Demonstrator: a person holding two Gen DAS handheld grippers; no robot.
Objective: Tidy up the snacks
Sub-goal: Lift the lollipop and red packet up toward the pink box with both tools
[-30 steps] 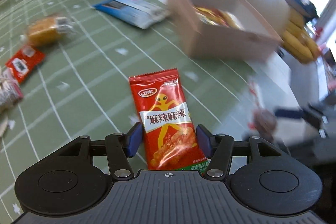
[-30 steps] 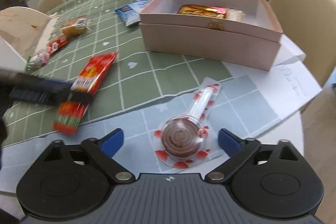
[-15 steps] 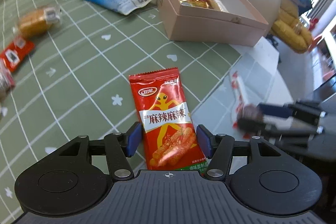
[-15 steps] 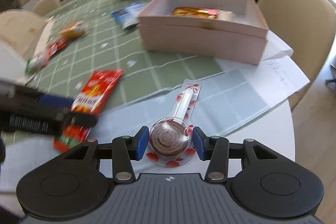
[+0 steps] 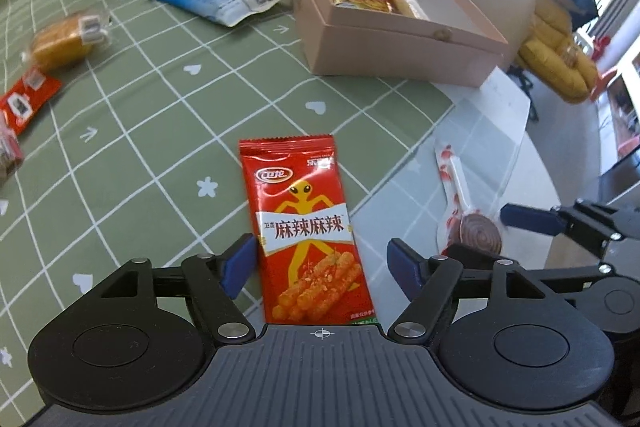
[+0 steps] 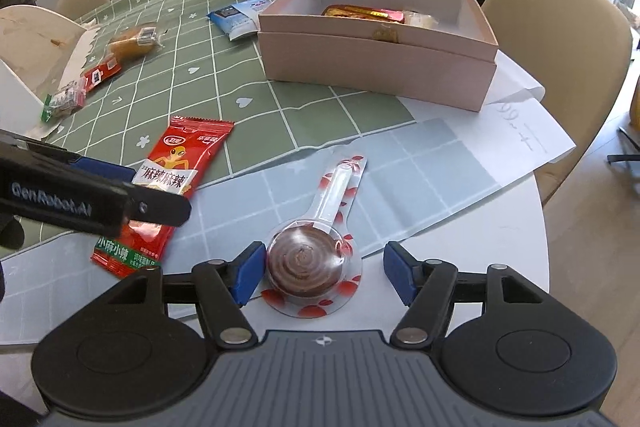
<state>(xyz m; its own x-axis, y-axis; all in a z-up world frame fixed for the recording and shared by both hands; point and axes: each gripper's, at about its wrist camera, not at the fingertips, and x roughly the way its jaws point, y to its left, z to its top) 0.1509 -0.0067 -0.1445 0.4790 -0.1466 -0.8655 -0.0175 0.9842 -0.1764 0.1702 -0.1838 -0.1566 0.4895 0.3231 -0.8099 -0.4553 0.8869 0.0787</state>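
Both sets of jaws have just been opening: the left gripper [image 5: 322,263] stands wide around the red spicy-stick packet [image 5: 306,233], pads clear of it, and the right gripper [image 6: 324,277] brackets the wrapped chocolate lollipop [image 6: 306,261], which it pinched half a second ago and now only straddles. Neither snack is held; both lie flat on the tablecloth [image 5: 132,131], so each pickup likely needs a fresh grasp. Beyond, the pink box [image 6: 376,63] sits open with a gold-wrapped snack [image 6: 362,13] already inside.

The left gripper [image 5: 322,261] spread its jaws away from the red snack packet [image 5: 308,231]. The right gripper [image 6: 324,273] closed around the chocolate lollipop [image 6: 306,261], then reopened.
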